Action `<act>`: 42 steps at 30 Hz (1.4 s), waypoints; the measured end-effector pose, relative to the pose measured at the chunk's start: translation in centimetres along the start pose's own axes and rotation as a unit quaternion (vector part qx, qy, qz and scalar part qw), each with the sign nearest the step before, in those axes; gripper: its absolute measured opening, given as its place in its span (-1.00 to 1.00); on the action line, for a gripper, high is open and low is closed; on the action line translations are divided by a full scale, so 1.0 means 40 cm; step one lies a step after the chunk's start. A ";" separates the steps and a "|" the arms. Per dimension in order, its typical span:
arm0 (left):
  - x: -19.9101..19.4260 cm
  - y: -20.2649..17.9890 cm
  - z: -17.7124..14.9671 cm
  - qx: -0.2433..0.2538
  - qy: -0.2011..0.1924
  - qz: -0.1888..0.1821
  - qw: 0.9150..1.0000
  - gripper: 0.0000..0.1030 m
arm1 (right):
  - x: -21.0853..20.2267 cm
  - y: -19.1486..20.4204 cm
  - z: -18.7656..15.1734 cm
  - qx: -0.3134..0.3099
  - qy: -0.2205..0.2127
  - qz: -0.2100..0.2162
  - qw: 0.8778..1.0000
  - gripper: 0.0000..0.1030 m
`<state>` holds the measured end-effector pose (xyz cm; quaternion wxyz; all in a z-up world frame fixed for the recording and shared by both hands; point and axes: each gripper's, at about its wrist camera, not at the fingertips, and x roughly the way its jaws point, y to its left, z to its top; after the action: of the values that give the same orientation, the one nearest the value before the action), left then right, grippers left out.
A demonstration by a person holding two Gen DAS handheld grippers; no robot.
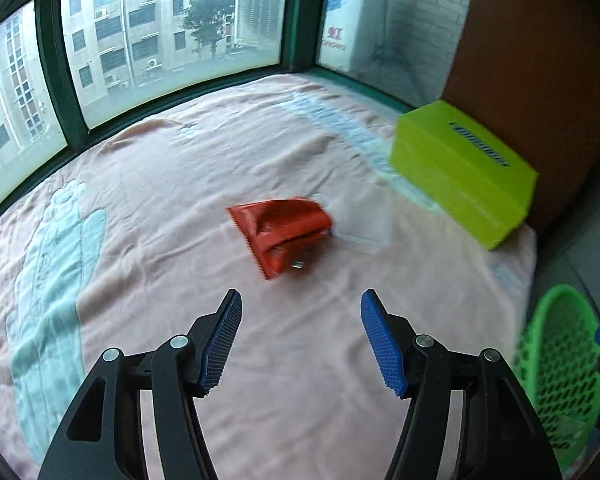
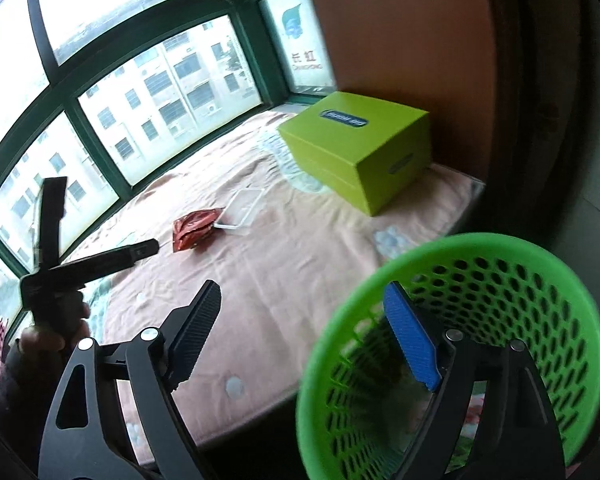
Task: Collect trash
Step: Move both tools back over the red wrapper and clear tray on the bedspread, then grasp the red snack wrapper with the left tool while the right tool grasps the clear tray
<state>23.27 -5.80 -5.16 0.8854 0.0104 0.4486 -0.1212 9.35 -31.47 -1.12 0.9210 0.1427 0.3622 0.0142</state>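
Left wrist view puts the red wrapper point(image 1: 284, 236) mid-frame on the pink blanket point(image 1: 160, 184); left tongs point(image 1: 301, 342) gape wide, empty. Right tongs point(image 2: 302, 338), wide too, straddle the green basket point(image 2: 540, 264) rim. Approach low, pinch the wrapper's raised fold

Bare blanket point(image 1: 300, 360) lies open before the red wrapper point(image 1: 284, 232); green box point(image 1: 460, 172) blocks the right.

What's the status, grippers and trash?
Left gripper open, empty, short of the red wrapper. Right gripper open at the green basket rim. Clear plastic sleeve touches wrapper; nothing blocking.
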 end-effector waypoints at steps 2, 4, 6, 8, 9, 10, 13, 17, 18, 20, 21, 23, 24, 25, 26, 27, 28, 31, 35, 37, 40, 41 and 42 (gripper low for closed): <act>0.031 0.018 0.012 0.000 0.009 -0.001 1.000 0.16 | 0.028 0.012 0.012 -0.001 0.006 0.003 1.000 0.61; 0.062 0.023 0.022 0.004 0.016 0.003 1.000 0.16 | 0.055 0.021 0.021 0.000 0.013 0.007 1.000 0.61; 0.092 0.025 0.033 0.011 0.023 0.000 1.000 0.16 | 0.086 0.032 0.031 0.000 0.021 0.008 1.000 0.61; 0.126 0.029 0.043 0.016 0.032 0.000 0.999 0.16 | 0.110 0.039 0.038 -0.001 0.027 0.009 1.000 0.61; 0.138 0.031 0.046 0.017 0.036 -0.002 0.999 0.16 | 0.121 0.042 0.042 -0.001 0.030 0.009 1.000 0.61; 0.154 0.035 0.051 0.017 0.040 -0.001 0.999 0.16 | 0.136 0.046 0.047 -0.001 0.033 0.008 0.999 0.61; 0.198 0.044 0.061 0.017 0.052 -0.003 0.998 0.16 | 0.175 0.055 0.060 0.006 0.042 0.013 0.999 0.61; 0.229 0.054 0.070 0.012 0.057 -0.010 0.998 0.16 | 0.223 0.073 0.068 0.002 0.054 0.010 0.998 0.61; 0.235 0.054 0.069 0.014 0.057 -0.009 0.998 0.16 | 0.231 0.075 0.069 0.002 0.056 0.010 0.998 0.61; 0.246 0.057 0.070 0.018 0.059 -0.009 0.998 0.16 | 0.250 0.084 0.075 0.002 0.061 0.011 0.998 0.61; 0.251 0.060 0.069 0.018 0.060 -0.014 0.998 0.13 | 0.255 0.088 0.078 0.001 0.061 0.012 0.998 0.61; 0.258 0.065 0.069 0.019 0.060 -0.015 0.998 0.04 | 0.273 0.096 0.086 -0.002 0.065 0.011 0.998 0.61; 0.260 0.068 0.068 0.018 0.061 -0.015 0.998 -0.03 | 0.281 0.098 0.090 -0.002 0.067 0.011 0.998 0.61; 0.261 0.072 0.068 0.016 0.061 -0.019 0.998 -0.10 | 0.285 0.098 0.093 -0.002 0.067 0.012 0.998 0.61; 0.261 0.074 0.067 0.015 0.061 -0.025 0.998 -0.26 | 0.293 0.101 0.096 -0.003 0.069 0.012 0.998 0.61; 0.262 0.076 0.066 0.015 0.061 -0.028 0.998 -0.37 | 0.300 0.105 0.097 -0.004 0.071 0.011 0.997 0.61; 0.261 0.077 0.065 0.015 0.060 -0.031 0.998 -0.43 | 0.312 0.110 0.102 -0.007 0.074 0.010 0.997 0.61; 0.255 0.081 0.063 0.018 0.054 -0.038 0.998 -0.71 | 0.333 0.117 0.106 -0.007 0.082 0.015 0.996 0.61; 0.244 0.089 0.060 0.018 0.048 -0.044 0.998 -0.83 | 0.355 0.124 0.109 -0.009 0.088 0.014 0.996 0.61; 0.238 0.095 0.058 0.014 0.047 -0.045 0.998 -0.85 | 0.364 0.129 0.110 -0.009 0.091 0.015 0.996 0.61; 0.219 0.109 0.053 0.005 0.042 -0.049 0.998 -0.88 | 0.385 0.132 0.115 -0.001 0.097 0.019 0.995 0.61; 0.211 0.116 0.051 0.001 0.041 -0.049 0.998 -0.88 | 0.393 0.132 0.118 0.001 0.099 0.021 0.995 0.61; 0.205 0.122 0.049 -0.003 0.039 -0.048 0.998 -0.89 | 0.404 0.132 0.122 0.004 0.101 0.027 0.994 0.61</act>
<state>30.57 -2.98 -10.95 0.8604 -0.0088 0.4832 -0.1620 24.95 -25.54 -7.01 0.8782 0.1541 0.4499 0.0516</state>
